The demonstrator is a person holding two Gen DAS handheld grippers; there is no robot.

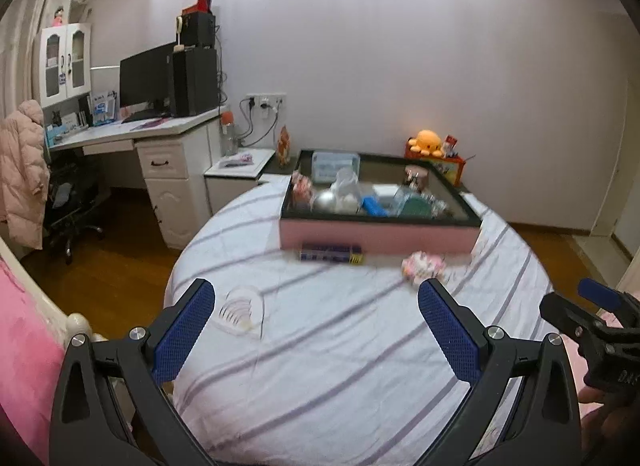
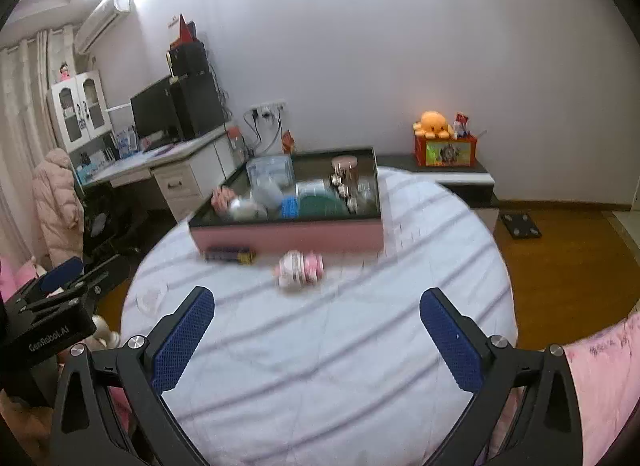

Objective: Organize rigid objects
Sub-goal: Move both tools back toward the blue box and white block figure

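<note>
I see both of my tools hovering over the striped bed point(image 1: 320, 346): the left hand-held gripper point(image 1: 316, 334) has its fingers spread apart with nothing between them, and so does the right hand-held gripper point(image 2: 318, 340). One pink-sided tray point(image 1: 380, 236) sits at the bed's far end, crowded with blurred items. Just before it lie one dark purple box point(image 1: 332, 253) and one pink-and-white bottle point(image 2: 301, 268); one clear dish point(image 1: 242, 310) rests near my left fingers.
</note>
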